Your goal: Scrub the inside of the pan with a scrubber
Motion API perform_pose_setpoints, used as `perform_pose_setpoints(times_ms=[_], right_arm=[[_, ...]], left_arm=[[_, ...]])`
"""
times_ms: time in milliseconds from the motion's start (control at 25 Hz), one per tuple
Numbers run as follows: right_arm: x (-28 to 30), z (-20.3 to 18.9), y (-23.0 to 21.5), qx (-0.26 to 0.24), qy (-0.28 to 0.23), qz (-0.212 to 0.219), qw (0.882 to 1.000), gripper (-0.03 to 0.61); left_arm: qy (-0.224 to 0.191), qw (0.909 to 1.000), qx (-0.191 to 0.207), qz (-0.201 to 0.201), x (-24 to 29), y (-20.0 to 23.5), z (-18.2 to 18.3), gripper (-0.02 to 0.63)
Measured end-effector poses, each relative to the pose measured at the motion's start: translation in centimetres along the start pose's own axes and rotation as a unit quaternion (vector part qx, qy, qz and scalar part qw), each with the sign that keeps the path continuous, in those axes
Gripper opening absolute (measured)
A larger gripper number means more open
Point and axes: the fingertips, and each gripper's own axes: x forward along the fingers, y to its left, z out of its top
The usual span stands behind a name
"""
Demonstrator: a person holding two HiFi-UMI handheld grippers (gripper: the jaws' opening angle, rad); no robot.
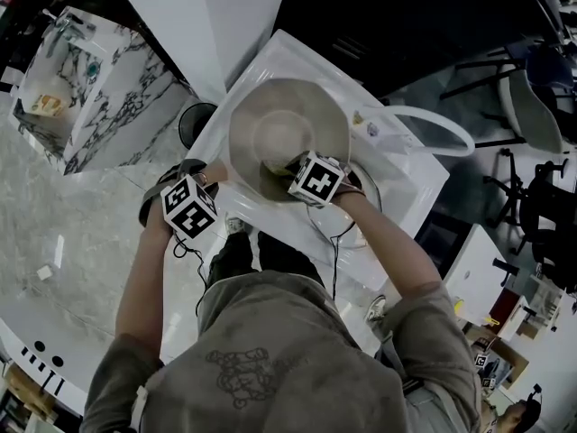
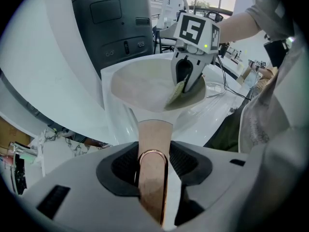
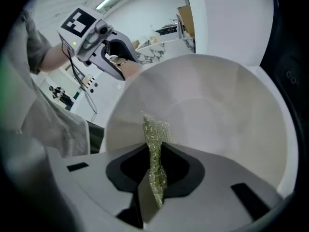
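Closest in, the left claw was clamped on the pan handle, a pinkish-copper bar with a copper ring at its end, and the pads pressed it from both sides. The handle ran forward to the pan, a wide, pale, shallow vessel held over the white table.

The right claw was shut on the scrubber, a thin sheet of glittery green mesh pinched edge-on between its pads, with the free upper part sticking out past the tips. That claw pointed steeply down into the pan. The scrubber's free end was at the inner wall on the side nearest the person, just below the rim; the middle of the pan's bottom lay bare beyond it.

Past the pan stood a dark grey appliance. Off to the left was a marble-patterned box.
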Motion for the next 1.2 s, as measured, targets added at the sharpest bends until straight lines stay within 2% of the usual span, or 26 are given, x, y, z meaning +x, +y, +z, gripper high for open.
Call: perform_pose_setpoints(times_ms=[160,320,520,600,680,720,800,880,920,1000,1080,1200], right_arm=[[-0.8,0.1,3.4,0.031,-0.009,0.101,0.994,0.078],[-3.0,2.0,6.0,0.08,-0.056,0.192,0.977,0.078],[-6.7,4.6,7.4,0.105,-0.128,0.252,0.953,0.077],[-8.5,5.8,7.2,0.104,-0.166,0.254,0.947,0.077],[-10.0,7.3,6.0,0.082,-0.206,0.208,0.953,0.075],[-10.4,8.1,4.9,0.058,-0.221,0.16,0.96,0.074],[-10.9,9.4,2.1,-0.014,-0.225,0.036,0.974,0.074],[-11.0,10.3,-0.7,-0.091,-0.202,-0.088,0.971,0.075],[-10.9,10.6,-2.0,-0.128,-0.186,-0.144,0.964,0.075],[-10.5,11.0,-4.4,-0.193,-0.15,-0.234,0.941,0.075],[-9.6,11.0,-6.4,-0.242,-0.111,-0.294,0.918,0.075],[-7.9,10.7,-9.0,-0.3,-0.052,-0.356,0.883,0.075]], left_arm=[[0.001,1.0,-0.002,0.002,-0.1,0.0,0.0,0.201],[0.002,1.0,-0.004,0.002,0.0,-0.2,-0.1,0.201],[0.001,1.0,-0.004,0.002,0.0,-0.2,0.0,0.201],[0.0,1.0,-0.004,0.003,-0.1,-0.3,0.1,0.201],[0.0,1.0,-0.003,0.004,-0.1,-0.3,0.2,0.201],[-0.001,1.0,-0.003,0.004,-0.1,-0.3,0.2,0.201],[-0.002,1.0,-0.003,0.004,-0.1,-0.3,0.2,0.201],[-0.003,1.0,-0.003,0.003,-0.1,-0.3,0.2,0.201],[-0.003,1.0,-0.003,0.003,-0.1,-0.3,0.2,0.201],[-0.004,1.0,-0.004,0.003,-0.1,-0.4,0.3,0.201],[-0.005,1.0,-0.005,0.001,-0.1,-0.3,0.2,0.201],[-0.007,1.0,-0.004,-0.001,0.0,-0.2,0.3,0.201]])
